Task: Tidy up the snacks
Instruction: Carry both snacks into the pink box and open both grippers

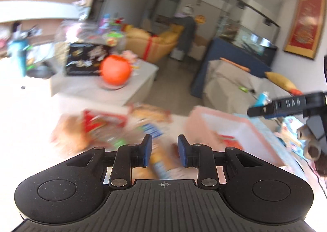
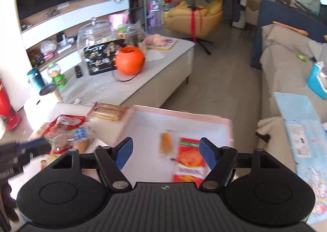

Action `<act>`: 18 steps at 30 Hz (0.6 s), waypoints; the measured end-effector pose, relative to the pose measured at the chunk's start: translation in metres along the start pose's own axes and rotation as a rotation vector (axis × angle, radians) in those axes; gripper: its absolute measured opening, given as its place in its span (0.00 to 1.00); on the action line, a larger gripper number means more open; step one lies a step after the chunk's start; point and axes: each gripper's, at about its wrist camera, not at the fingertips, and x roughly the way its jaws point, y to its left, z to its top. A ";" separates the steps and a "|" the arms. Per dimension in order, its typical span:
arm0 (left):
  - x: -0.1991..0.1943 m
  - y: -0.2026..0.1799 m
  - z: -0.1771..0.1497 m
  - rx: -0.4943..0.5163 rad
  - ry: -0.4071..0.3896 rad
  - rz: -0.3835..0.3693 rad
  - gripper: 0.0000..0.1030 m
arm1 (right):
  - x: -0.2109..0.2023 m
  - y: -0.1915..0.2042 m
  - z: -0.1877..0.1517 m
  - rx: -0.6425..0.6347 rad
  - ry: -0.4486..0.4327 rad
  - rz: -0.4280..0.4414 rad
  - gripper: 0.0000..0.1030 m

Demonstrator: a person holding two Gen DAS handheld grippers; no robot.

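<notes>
At twelve o'clock a yellow armchair (image 2: pixel 201 14) tied with red ribbon; at ten, an orange pumpkin pot (image 2: pixel 130 60). The pink-rimmed white tray (image 2: pixel 184 114) holds a red packet (image 2: pixel 189 160) and an orange snack (image 2: pixel 166 143). The pads (image 2: pixel 208 153) are blue.

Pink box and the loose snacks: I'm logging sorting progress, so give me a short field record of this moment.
container: pink box, open top, white inside
in box: small orange packet; red packet beside it
outside box: pile of wrapped snacks to its left; biscuit pack at its far left corner
right gripper: above the box, open, nothing between the pads
left gripper: over the pile, narrow gap, grip unclear through blur
</notes>
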 end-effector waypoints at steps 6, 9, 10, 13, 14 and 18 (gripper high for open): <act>-0.013 0.060 -0.004 -0.100 -0.069 0.079 0.30 | 0.095 0.088 0.050 -0.051 0.115 0.072 0.74; -0.019 0.075 -0.002 -0.140 -0.053 0.069 0.30 | 0.142 0.122 0.068 -0.087 0.166 0.068 0.74; -0.020 0.077 -0.001 -0.143 -0.050 0.079 0.30 | 0.156 0.132 0.071 -0.103 0.177 0.063 0.74; -0.023 0.080 0.000 -0.150 -0.049 0.108 0.30 | 0.195 0.152 0.071 -0.136 0.210 0.023 0.74; -0.023 0.080 -0.001 -0.149 -0.047 0.112 0.30 | 0.208 0.155 0.070 -0.134 0.226 0.010 0.74; -0.018 0.080 -0.005 -0.142 -0.015 0.118 0.30 | 0.240 0.143 0.066 -0.017 0.250 0.004 0.78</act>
